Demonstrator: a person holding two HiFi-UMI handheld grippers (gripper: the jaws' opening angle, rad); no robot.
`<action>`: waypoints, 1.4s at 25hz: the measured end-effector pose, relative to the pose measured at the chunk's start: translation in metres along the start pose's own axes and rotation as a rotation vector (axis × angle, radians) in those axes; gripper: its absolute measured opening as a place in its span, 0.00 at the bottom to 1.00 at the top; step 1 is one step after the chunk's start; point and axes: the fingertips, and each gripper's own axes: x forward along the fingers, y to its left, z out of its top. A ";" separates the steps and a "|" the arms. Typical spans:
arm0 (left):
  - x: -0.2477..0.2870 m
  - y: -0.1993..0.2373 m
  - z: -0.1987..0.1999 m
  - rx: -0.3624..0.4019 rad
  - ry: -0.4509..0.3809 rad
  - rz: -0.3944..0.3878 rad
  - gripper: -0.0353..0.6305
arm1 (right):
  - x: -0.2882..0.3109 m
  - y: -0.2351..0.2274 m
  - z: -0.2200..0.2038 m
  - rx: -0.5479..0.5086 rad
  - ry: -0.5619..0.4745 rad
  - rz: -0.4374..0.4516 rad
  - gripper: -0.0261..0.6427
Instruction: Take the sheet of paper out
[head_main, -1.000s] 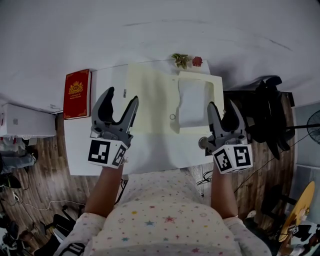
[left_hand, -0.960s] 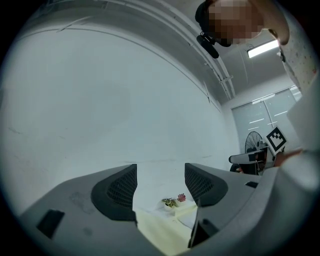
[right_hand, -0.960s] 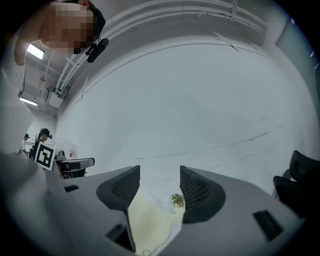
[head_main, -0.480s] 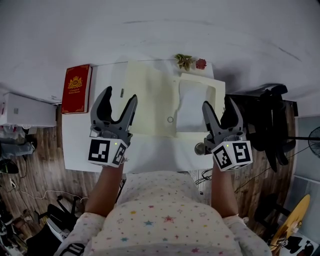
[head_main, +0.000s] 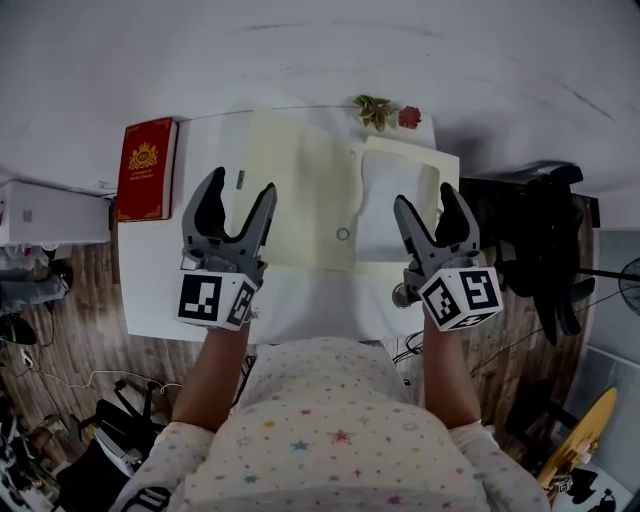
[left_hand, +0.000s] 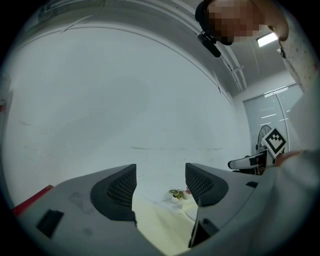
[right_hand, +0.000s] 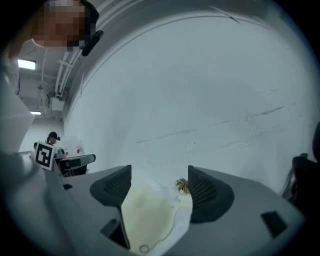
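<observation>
White table (head_main: 160, 285); a cream folder (head_main: 300, 190) lies open and flat on it. We take the folder as our landmark.

- Sheet of paper (head_main: 385, 205): white, lying in the folder's right half with cream border around it. No gripper touches it.
- Small ring (head_main: 343, 234) near the folder's middle, at its near edge. It also shows low in the right gripper view (right_hand: 144, 248).
- Potted sprig (head_main: 373, 110) just beyond the folder's far edge, with a small red object (head_main: 409, 117) beside it.
- Red book (head_main: 143, 168) left of the folder, apart from it, at the table's far-left corner.

Left gripper (head_main: 240, 190): over the folder's left edge in the head view. Its own view shows the jaws well apart with nothing between them, only the folder (left_hand: 160, 225) and the sprig (left_hand: 176, 194) beyond.

Right gripper (head_main: 427, 200): over the folder's right edge, beside the sheet. Its jaws are spread too and grip nothing; the folder (right_hand: 145, 215) and the sprig (right_hand: 182, 186) show through the gap.
</observation>
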 end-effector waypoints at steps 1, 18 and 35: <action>0.001 0.000 -0.002 -0.006 0.003 0.000 0.48 | 0.003 -0.002 -0.005 0.020 0.012 0.004 0.56; 0.014 -0.017 -0.047 -0.070 0.089 -0.038 0.47 | 0.035 -0.032 -0.083 0.044 0.182 -0.031 0.53; 0.021 -0.013 -0.074 -0.079 0.141 -0.027 0.47 | 0.086 -0.040 -0.189 0.096 0.555 0.018 0.47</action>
